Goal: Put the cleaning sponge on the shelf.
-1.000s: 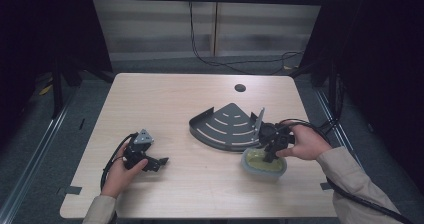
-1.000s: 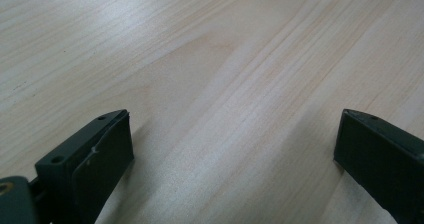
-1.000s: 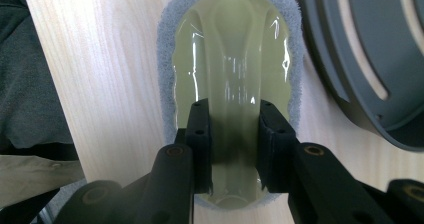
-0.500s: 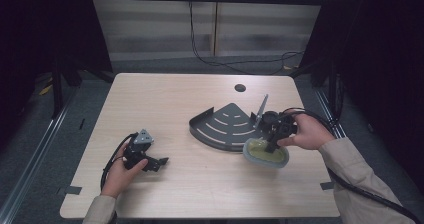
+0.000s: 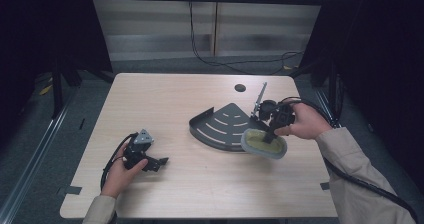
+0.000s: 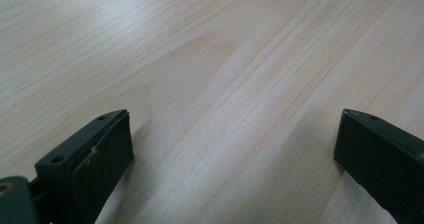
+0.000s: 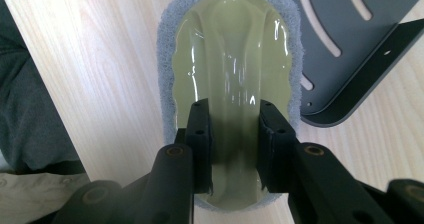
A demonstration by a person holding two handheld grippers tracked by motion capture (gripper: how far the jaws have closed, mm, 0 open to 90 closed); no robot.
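Wooden table point(image 5: 200, 184) carries a dark grey quarter-round corner shelf point(image 5: 222, 126) with slots, lying flat right of centre, small round hole point(image 5: 240, 88) in the tabletop behind it. Scrubber point(image 5: 263, 143), olive-yellow plastic grip on a grey scouring pad, sits at the shelf's front right edge, overlapping it, one end on shelf and the rest over table. Right gripper point(image 7: 235, 149) points down on it, jaws clamped on the raised central ridge of the scrubber handle, gripping firmly. Left gripper point(image 5: 155, 162) rests on the table at front left, well apart from the shelf, jaws spread wide with nothing between them, bare wood under them in the left gripper view. Step in hand, likely: scrubber grasped, brought onto shelf for scrubbing. Next move calls for pressing pad flat on the slotted face and stroking; left gripper probably needs to brace the shelf or it may slide.
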